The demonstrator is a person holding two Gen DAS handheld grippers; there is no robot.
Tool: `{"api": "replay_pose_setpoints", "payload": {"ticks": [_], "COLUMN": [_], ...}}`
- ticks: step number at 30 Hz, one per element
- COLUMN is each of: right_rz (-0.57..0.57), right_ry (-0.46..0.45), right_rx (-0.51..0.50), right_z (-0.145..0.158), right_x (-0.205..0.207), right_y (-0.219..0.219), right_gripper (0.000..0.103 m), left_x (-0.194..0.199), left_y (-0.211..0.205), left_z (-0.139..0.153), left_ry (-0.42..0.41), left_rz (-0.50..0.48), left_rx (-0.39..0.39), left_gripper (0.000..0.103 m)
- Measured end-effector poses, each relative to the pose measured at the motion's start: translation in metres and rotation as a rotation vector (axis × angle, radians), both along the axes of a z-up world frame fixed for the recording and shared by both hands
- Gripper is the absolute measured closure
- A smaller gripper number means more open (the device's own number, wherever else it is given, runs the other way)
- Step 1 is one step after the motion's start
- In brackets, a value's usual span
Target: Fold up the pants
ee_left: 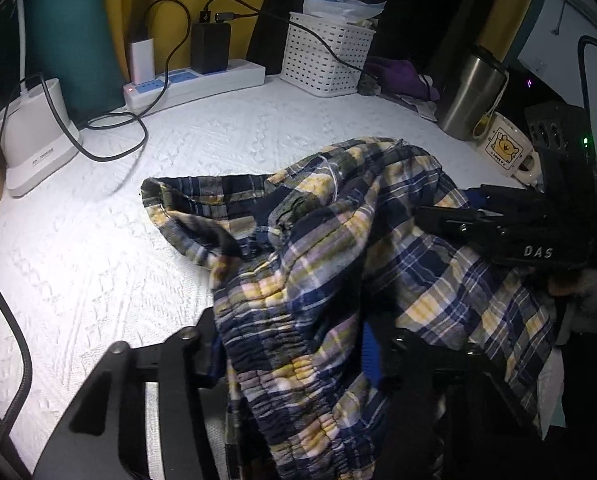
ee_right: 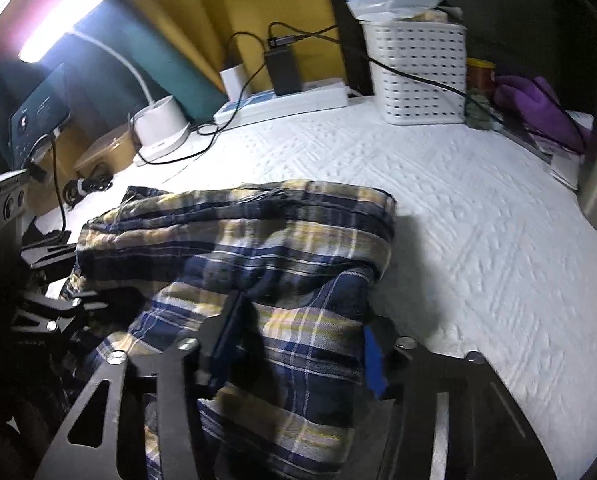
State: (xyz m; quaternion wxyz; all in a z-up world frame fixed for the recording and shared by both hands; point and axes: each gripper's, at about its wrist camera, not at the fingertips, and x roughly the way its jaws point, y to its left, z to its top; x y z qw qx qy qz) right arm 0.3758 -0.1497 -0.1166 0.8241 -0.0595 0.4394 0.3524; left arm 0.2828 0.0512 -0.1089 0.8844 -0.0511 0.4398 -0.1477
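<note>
Left wrist view, setting: white textured cloth covers the surface (ee_left: pixel 110 248), lit brightly from the left; yellow and teal panels stand behind it.
Left wrist view, back edge: a white power strip (ee_left: pixel 196 82) carries a white charger and a black adapter with black cables; a white perforated basket (ee_left: pixel 325 54) stands to its right with plastic bags on top.
Left wrist view, left side: a white lamp base (ee_left: pixel 38 136) sits near the edge with a cable looping in front of it.
Left wrist view, right side: a steel tumbler (ee_left: pixel 468 90) stands beside a cream mug with a bear picture (ee_left: pixel 506 150).
Left wrist view, pants: the plaid pants (ee_left: pixel 318 240) lie bunched in the middle, raised toward the camera, the gathered waistband hanging down.
Left wrist view, left tool (ee_left: pixel 294 356): closed on the waistband, which fills the gap between its fingers.
Left wrist view, right tool (ee_left: pixel 450 216): reaches in from the right, its tips against the plaid fabric.
Right wrist view, setting: same white cloth, with a glowing lamp head at top left and purple fabric at far right.
Right wrist view, pants: heaped left of centre, one layer folded over another.
Right wrist view, right tool (ee_right: pixel 298 344): closed on a fold of the plaid cloth, blue pads pressing both sides.
Right wrist view, left tool: dark parts show at the left edge by the pants; its grip cannot be told from here.
</note>
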Motion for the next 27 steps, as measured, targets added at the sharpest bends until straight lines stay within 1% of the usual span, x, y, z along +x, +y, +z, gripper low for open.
{"api": "replay_pose_setpoints", "payload": {"ticks": [1,2,3,5,10,16,23,25,27], "right_rz": [0.007,0.016,0.020,0.019,0.008,0.003,0.005,0.002,-0.003], "right_ry": [-0.004,-0.007,-0.012,-0.023,-0.061,-0.120,-0.181,-0.198,-0.215], "right_rx": [0.000,-0.001,-0.003,-0.006,0.002,0.016,0.025,0.030,0.037], "right_z": [0.000,0.000,0.001,0.003,0.016,0.040,0.063,0.069,0.076], "right_x": [-0.001,-0.003,-0.004,-0.006,-0.015,-0.031,-0.058,-0.066,-0.073], "right_y": [0.002,0.003,0.004,0.005,0.000,-0.005,-0.009,-0.011,-0.014], "right_gripper": [0.064,0.070,0.073,0.075,0.078,0.078,0.078,0.081,0.081], "left_x": [-0.001,-0.001,-0.002,-0.003,-0.009,-0.021,-0.044,-0.051,-0.058], "left_y": [-0.001,-0.003,-0.004,-0.007,-0.006,-0.008,-0.010,-0.011,-0.011], "left_z": [0.001,0.001,0.002,0.003,0.010,0.030,0.054,0.060,0.067], "left_ry": [-0.004,-0.009,-0.014,-0.024,-0.051,-0.105,-0.176,-0.193,-0.213], "left_rz": [-0.004,-0.008,-0.012,-0.016,-0.013,-0.003,0.000,-0.001,-0.004], "left_rx": [-0.001,0.000,0.004,0.020,0.020,0.026,0.031,0.033,0.035], "left_gripper": [0.064,0.065,0.067,0.068,0.069,0.069,0.069,0.069,0.069]}}
